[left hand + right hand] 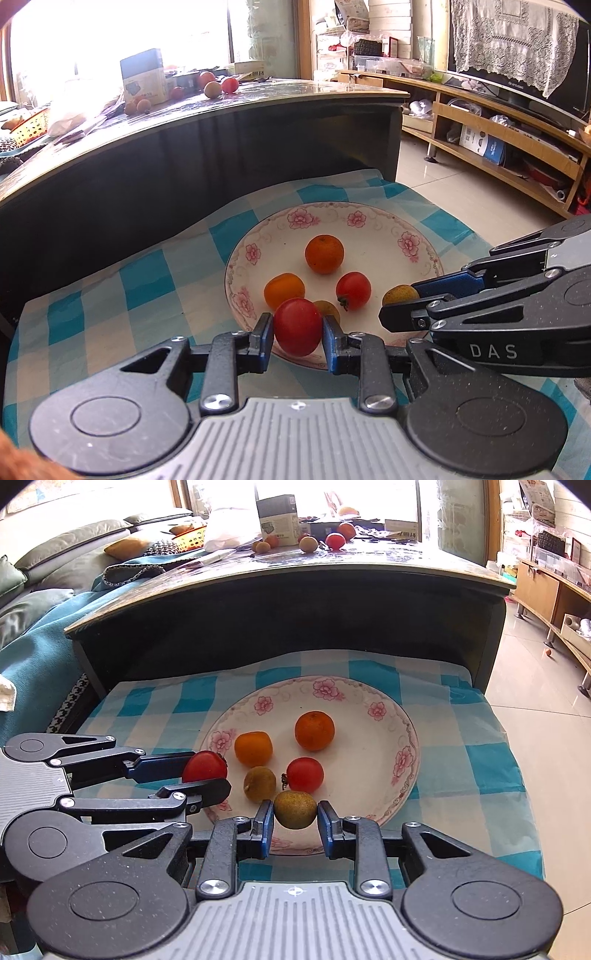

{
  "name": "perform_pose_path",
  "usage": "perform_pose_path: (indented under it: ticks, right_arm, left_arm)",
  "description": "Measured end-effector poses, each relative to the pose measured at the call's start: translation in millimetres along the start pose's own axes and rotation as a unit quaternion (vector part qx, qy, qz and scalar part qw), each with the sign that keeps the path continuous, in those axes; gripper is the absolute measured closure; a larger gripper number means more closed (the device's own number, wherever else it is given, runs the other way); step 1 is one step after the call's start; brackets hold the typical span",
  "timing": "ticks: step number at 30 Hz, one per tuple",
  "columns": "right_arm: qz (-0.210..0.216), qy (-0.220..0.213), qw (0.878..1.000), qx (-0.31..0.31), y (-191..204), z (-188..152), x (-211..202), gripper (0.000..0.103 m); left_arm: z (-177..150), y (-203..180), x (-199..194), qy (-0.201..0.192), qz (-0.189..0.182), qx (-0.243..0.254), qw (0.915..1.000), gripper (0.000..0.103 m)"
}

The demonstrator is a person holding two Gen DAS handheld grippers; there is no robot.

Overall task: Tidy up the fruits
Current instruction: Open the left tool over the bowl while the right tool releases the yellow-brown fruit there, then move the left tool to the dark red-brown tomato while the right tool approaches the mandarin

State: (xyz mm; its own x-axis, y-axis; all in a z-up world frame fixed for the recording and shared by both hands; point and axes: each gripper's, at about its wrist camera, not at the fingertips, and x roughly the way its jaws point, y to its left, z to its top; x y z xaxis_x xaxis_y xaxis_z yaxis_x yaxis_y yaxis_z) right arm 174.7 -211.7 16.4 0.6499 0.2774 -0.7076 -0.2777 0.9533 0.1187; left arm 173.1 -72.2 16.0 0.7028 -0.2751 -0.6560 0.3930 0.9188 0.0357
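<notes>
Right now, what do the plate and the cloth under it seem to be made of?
Plate: probably glazed ceramic or porcelain; it is white and smooth, with printed pink flowers on the rim.
Cloth: apparently thin woven fabric; it is matte, blue and white checked, with soft wrinkles.

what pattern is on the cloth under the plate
Blue and white checks on the cloth; the plate sits on it. Clearest in the right wrist view.

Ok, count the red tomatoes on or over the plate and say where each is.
2. One red tomato lies on the plate, near its middle. The other tomato is held in the left tongs above the plate's near rim. None seems hidden.
</notes>
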Motion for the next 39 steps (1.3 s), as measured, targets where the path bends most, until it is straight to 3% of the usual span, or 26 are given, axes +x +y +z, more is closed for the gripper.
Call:
perform_pose_path:
  ticks: [20, 31, 39]
  right_arm:
    - [-0.014, -0.009, 1.0, -0.004, -5, 3, 7, 0.077]
    - [-0.021, -0.025, 0.999, 0.003, -9, 6, -1, 0.076]
    - [0.003, -0.018, 1.0, -0.005, 6, -1, -12, 0.076]
  left_arm:
    - [3, 6, -1, -0.004, 0.009, -0.007, 0.9999, 0.062]
    - [-1, 13, -24, -0.008, 0.014, -0.005, 0.9999, 0.061]
    - [-15, 22, -46, 0.007, 0.013, -0.014, 0.9998, 0.061]
